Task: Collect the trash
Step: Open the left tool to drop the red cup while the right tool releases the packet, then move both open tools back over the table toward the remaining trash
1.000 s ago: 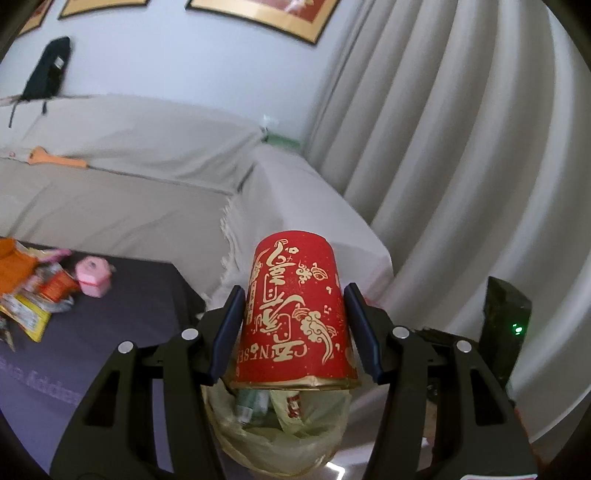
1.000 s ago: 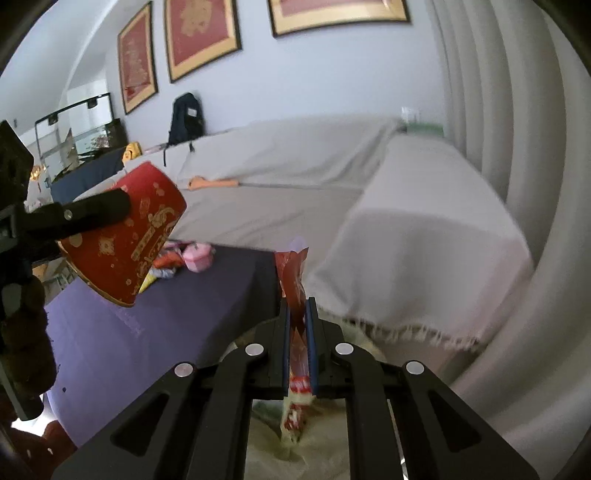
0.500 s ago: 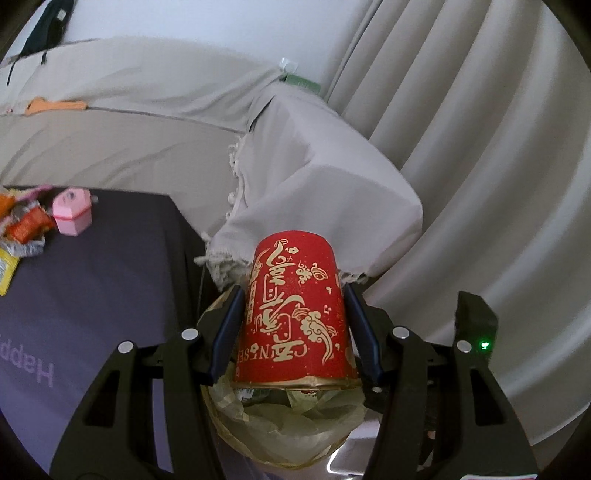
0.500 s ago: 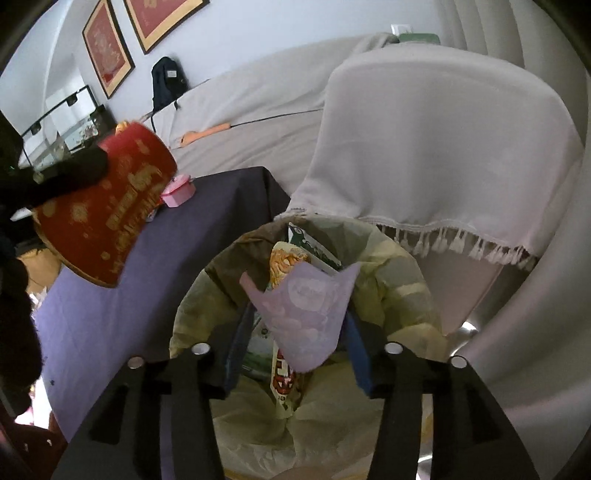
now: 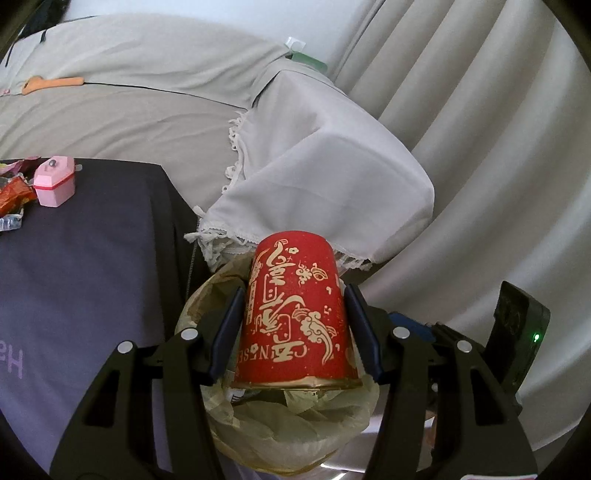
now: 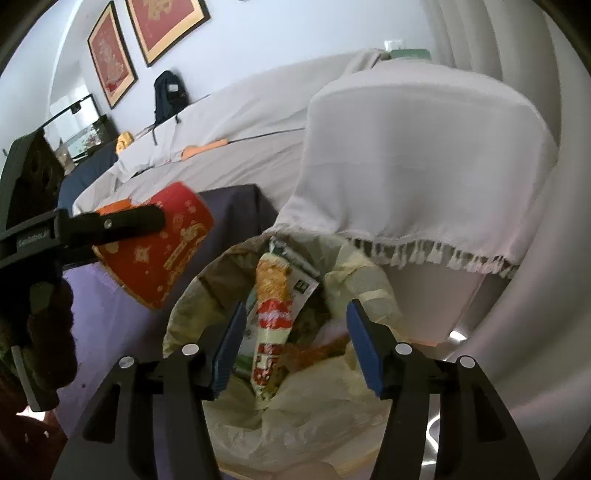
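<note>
Red cup, gold lettering, clamped upside down between left gripper fingers, both pads pressed flat to its sides, gold rim toward the camera. Held right over the bin, yellowish liner bag puffed up beneath it. From the right wrist view, same cup seen tilted at the left, above the worktop edge and just beside the bin's rim, black finger laid across its side.

Right gripper over the bin mouth, fingers opening, standing well apart. Wrapper, red, orange and white, lying loose in the bin between them, touching neither blue pad. More scraps under it, too muddled to tell apart.

Dark purple worktop at the left, bin tucked against its corner. Pink box near the far edge, with crumpled snack wrappers just beside it, still on the worktop. Sofa under a pale grey cover behind, fringed hem hanging close above the bin. Orange thing lying on the sofa seat. Pale curtain at the right. Backpack propped on the sofa back, framed red pictures on the wall above.
</note>
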{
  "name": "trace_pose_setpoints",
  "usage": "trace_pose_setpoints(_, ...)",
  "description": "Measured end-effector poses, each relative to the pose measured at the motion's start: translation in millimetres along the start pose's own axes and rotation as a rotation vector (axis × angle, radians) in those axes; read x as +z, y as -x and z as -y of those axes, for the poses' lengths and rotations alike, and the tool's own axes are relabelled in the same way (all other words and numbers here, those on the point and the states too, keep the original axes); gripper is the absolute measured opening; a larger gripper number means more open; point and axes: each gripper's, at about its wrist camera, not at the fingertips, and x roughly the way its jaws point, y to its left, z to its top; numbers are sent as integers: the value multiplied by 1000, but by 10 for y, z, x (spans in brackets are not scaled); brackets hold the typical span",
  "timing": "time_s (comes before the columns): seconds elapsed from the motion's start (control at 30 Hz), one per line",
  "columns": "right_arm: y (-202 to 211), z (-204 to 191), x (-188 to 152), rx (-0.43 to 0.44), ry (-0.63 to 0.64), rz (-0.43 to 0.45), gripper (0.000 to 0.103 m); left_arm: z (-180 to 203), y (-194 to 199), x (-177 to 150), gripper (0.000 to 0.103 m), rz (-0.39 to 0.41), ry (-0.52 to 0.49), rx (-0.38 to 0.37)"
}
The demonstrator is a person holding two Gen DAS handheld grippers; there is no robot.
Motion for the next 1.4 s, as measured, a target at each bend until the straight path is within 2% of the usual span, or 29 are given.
trace_pose_setpoints(0.2, 197, 147, 116, -95, -34, 82, 54, 79, -231, -117, 53, -53, -25, 3)
trace_pose_setpoints(0.4, 290, 329, 155, -105, -91, 123, 54, 183, -666, -308, 53, -124, -69, 4)
trace_pose_setpoints(0.47, 271, 356, 148, -100, -97, 117, 54, 140, -723, -340, 58, -143, -49, 5)
trace_pose_setpoints(0.53, 247, 360, 137, -105, -95, 112, 54, 105, -701, -351, 67, -147, -28, -17)
trace_pose_setpoints(0.63, 205, 351, 128, -104, -96, 103, 54, 67, -573, -345, 71, -134, -11, -29)
trace_pose_setpoints(0.73, 161, 310, 135, -93, -98, 100, 54, 0, -337, -333, 71, -99, -1, -8)
trace_pose_setpoints(0.97, 42, 7, 215, -31, -61, 93, 54, -331, 278, -285, 71, 36, -14, 131)
trace_pose_setpoints(1.17, -197, -583, 313, 54, 19, 65, 54, -968, 942, -275, 71, 170, 8, 356)
trace_pose_setpoints(1.27, -354, -882, 352, 91, 51, 40, 54, -1471, 1265, -302, 71, 218, 101, 457)
trace_pose_setpoints(1.4, -650, -1316, 386, 123, 86, -6, 54, -2054, 1591, -389, 71, 259, 254, 523)
